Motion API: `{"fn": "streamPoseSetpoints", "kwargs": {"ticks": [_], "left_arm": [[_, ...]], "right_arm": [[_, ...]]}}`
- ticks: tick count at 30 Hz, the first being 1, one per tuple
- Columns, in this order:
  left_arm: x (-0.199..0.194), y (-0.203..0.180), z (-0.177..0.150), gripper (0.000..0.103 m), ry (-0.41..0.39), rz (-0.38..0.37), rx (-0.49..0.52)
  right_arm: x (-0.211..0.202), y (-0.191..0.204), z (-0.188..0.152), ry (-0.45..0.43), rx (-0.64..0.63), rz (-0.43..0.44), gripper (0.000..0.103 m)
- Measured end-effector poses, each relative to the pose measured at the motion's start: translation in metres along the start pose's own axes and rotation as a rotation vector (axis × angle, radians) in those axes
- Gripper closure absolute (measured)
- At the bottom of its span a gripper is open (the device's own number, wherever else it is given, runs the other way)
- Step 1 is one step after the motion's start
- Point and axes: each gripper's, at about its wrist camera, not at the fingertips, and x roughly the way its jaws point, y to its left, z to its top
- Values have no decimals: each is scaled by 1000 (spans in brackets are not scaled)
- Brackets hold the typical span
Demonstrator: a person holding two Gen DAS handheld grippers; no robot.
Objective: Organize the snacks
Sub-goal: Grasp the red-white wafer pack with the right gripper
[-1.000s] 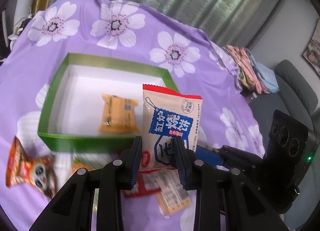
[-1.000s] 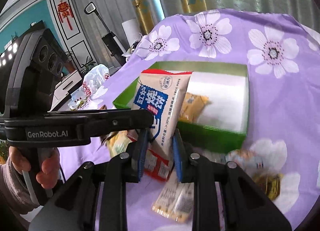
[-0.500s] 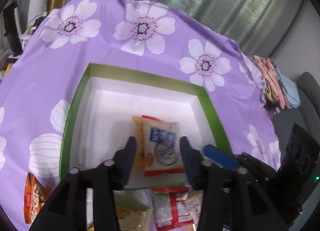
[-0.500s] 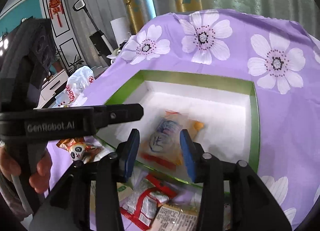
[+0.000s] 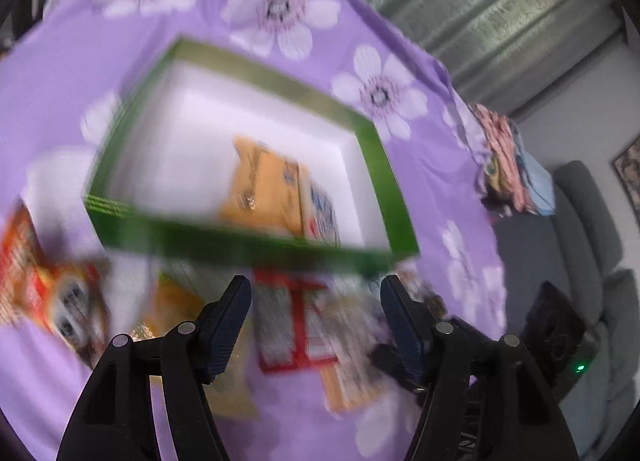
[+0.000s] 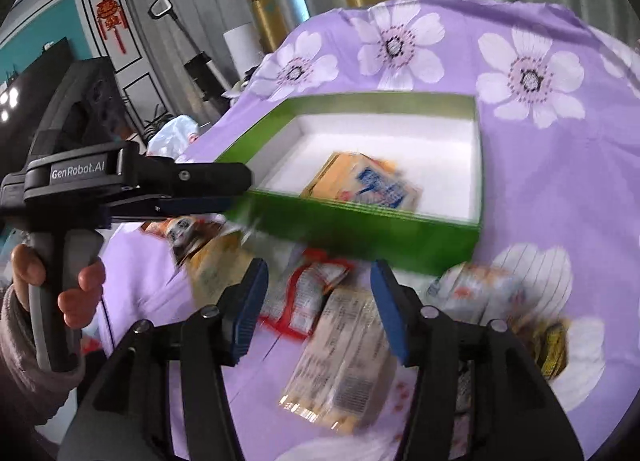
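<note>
Both my wrist cams sit close, just off the near edge of the desk (image 5: 420, 165), looking forward and down past my own fingers. Left cam faces toward the far right corner, blurred. Right cam faces the far left corner. Shared: green box (image 5: 248, 249) (image 6: 360, 229) and loose snack packets (image 5: 292, 325) (image 6: 340, 353) along the near edge.

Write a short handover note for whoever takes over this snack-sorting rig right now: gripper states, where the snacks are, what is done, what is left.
Left gripper: open, empty, in front of the box.
Right gripper: open, empty, over the loose packets.
Green box: holds the orange packet and the blue-and-white packet lying partly on it.
Left on the purple cloth: red-and-white packet, tan packet, panda packet and a few more, blurred.
Done: two packed. Next, probably the red-and-white one.
</note>
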Motion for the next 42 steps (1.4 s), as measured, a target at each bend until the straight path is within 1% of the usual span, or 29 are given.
{"fn": "streamPoseSetpoints", "kwargs": {"ticks": [1,5,10,12,16,24,26,28,29,30,31,32,33,34,37,39,42], "left_arm": [[5,-1,-7,36,25,-14,-7],[21,-5,-24,36,94,-22,-34],[35,-1,-29,36,137,9,-67],[39,4,-30,36,143,41,-74],[45,16,-27,36,144,73,-95],[54,15,-19,36,135,58,-72],[54,17,-20,44,133,62,-70],[53,20,-21,49,128,62,-73],[52,22,-21,55,126,68,-74],[52,24,-21,59,125,72,-76],[51,27,-22,65,122,73,-82],[50,29,-22,67,118,72,-88],[49,31,-22,68,115,62,-97],[48,31,-23,68,114,64,-100],[47,26,-24,70,111,99,-69],[44,27,-23,70,108,104,-71],[45,28,-24,70,107,116,-54]], "right_arm": [[0,3,-5,10,-4,-1,49],[8,9,-18,59,-17,11,49],[17,17,-21,91,-54,17,50],[21,17,-20,97,-57,16,50],[32,18,-15,114,-69,17,50],[55,22,-8,157,-115,4,52],[61,24,-6,168,-131,14,54],[69,23,-6,192,-139,-5,56],[72,22,-7,201,-142,-8,58],[74,22,-8,202,-140,-6,58],[73,20,-9,192,-134,0,59],[73,19,-8,192,-128,-1,61],[73,17,-8,193,-124,-7,66],[74,16,-8,193,-120,-1,67],[76,15,-5,211,-94,19,67],[79,14,-2,223,-72,15,67],[87,20,-3,242,-82,10,66]]}}
